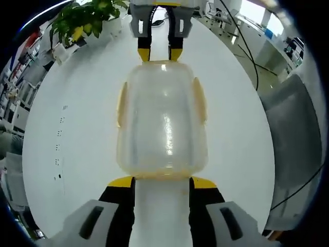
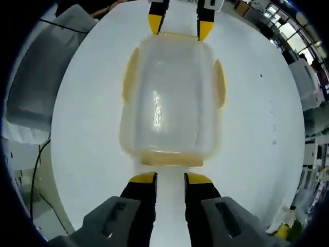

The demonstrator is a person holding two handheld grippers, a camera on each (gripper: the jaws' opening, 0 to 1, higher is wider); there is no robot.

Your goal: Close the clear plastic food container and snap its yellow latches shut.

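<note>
Between the open, empty left gripper [image 1: 162,181] and right gripper [image 2: 170,177], the clear food container [image 1: 163,123] lies lengthwise, each end latch [image 2: 169,158] just ahead of its jaws.

container [image 1: 163,121] on table [image 1: 77,144] | between left gripper [image 1: 162,184] and right gripper [image 1: 160,53] | plant [image 1: 85,20] at table's edge

Container [image 1: 163,121] between left tongs [image 1: 162,181], right tongs [image 1: 160,53].

white round table [image 1: 67,154] | potted plant [image 1: 85,20] | grey chair [image 1: 295,134] | bright windows [image 1: 254,10]
</note>
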